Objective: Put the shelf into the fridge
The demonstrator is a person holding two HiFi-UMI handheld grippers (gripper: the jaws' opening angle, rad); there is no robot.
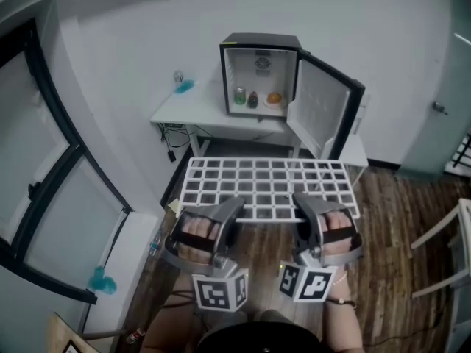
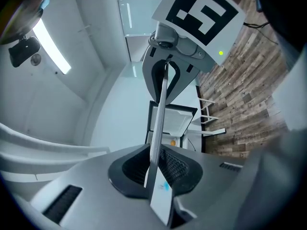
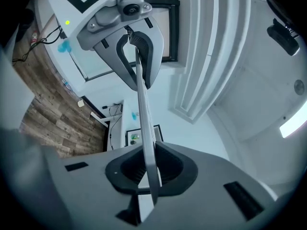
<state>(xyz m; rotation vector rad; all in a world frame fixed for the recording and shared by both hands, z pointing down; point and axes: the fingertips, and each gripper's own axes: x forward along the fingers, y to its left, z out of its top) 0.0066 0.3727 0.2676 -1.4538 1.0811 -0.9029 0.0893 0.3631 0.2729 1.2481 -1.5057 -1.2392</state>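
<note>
The left tongs (image 1: pixel 234 206) and the right tongs (image 1: pixel 303 201) are both clamped on the near edge of the white grid shelf (image 1: pixel 265 181). Each gripper view shows the jaws nearly together, with the thin rim of the shelf pressed between the pads. The shelf hangs in the air and reaches forward from both tongs, roughly flat. Its long axis runs crosswise from one pair of tongs to the other and overhangs each on the outside.

The fridge (image 1: pixel 260 43) is ahead of the tongs, beyond the shelf's far edge and well apart from it. It stands on a white counter (image 1: pixel 190 110), with its opening facing the tongs. The opening sits slightly toward the left tongs' side of the shelf's middle, so neither hand is much nearer. The door (image 1: pixel 321 106) is swung out on the right tongs' side. As I judge it, the coming move is a straight carry forward with the shelf kept level, and the right end must clear that door.

A green can (image 1: pixel 239 95), a dark bottle (image 1: pixel 252 99) and an orange item (image 1: pixel 274 98) stand low inside the fridge. Any ledges or rails to take the shelf are too small to make out. Whether the shelf's long side matches the opening cannot be told from here. The strip of rim under the pads is covered in the head view.
</note>
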